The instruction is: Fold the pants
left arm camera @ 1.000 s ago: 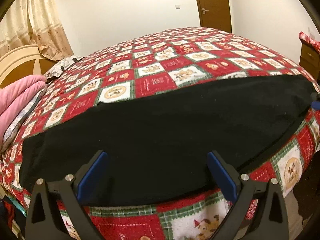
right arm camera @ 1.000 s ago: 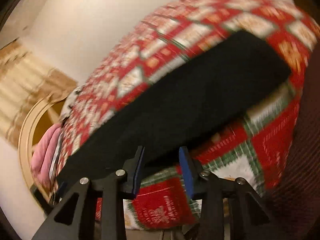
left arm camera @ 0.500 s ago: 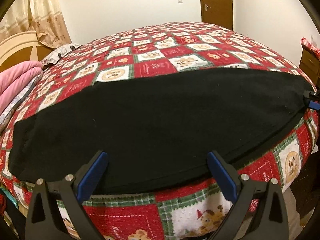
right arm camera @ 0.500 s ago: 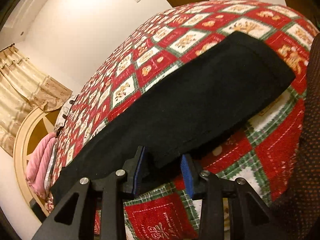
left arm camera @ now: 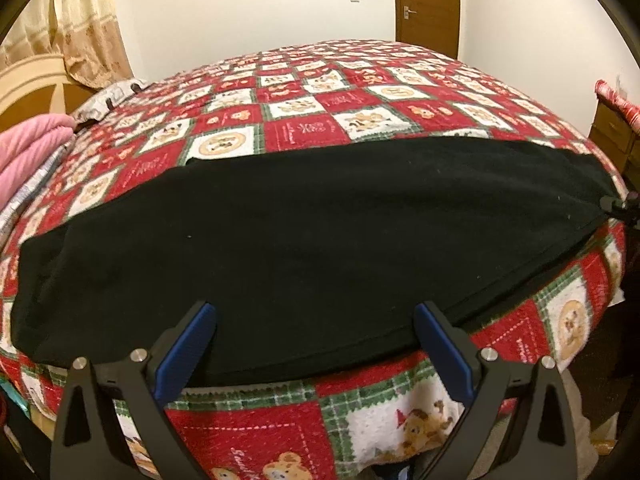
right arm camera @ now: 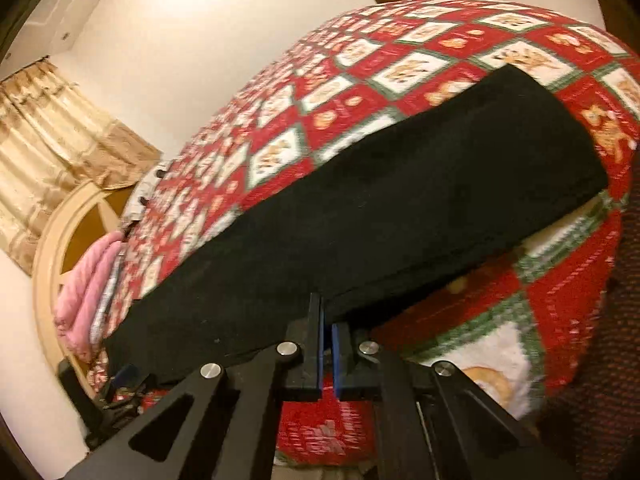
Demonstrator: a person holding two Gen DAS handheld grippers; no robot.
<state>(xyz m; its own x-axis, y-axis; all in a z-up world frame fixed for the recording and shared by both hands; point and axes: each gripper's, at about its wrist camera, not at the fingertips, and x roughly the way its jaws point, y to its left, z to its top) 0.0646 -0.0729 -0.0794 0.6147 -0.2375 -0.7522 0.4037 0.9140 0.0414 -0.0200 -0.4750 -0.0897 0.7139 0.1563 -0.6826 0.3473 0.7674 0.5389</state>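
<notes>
Black pants (left arm camera: 312,240) lie flat along the near edge of a bed with a red, white and green patchwork cover (left arm camera: 320,92). My left gripper (left arm camera: 316,344) is open, its blue pads (left arm camera: 188,344) spread over the pants' near edge. My right gripper (right arm camera: 327,344) has its jaws nearly closed at the pants' (right arm camera: 380,216) near edge; cloth between the pads cannot be made out. It also shows at the far right of the left wrist view (left arm camera: 622,206), at the pants' end.
Pink folded bedding (left arm camera: 28,152) and a cream headboard (left arm camera: 24,92) are at the left. A wooden nightstand (left arm camera: 616,136) stands at the right, a brown door (left arm camera: 426,4) at the back. The bed's side drops to the floor below the grippers.
My right gripper's jaws have closed from partly open to nearly shut at the pants' edge. My left gripper has stayed open and drawn slightly nearer the pants.
</notes>
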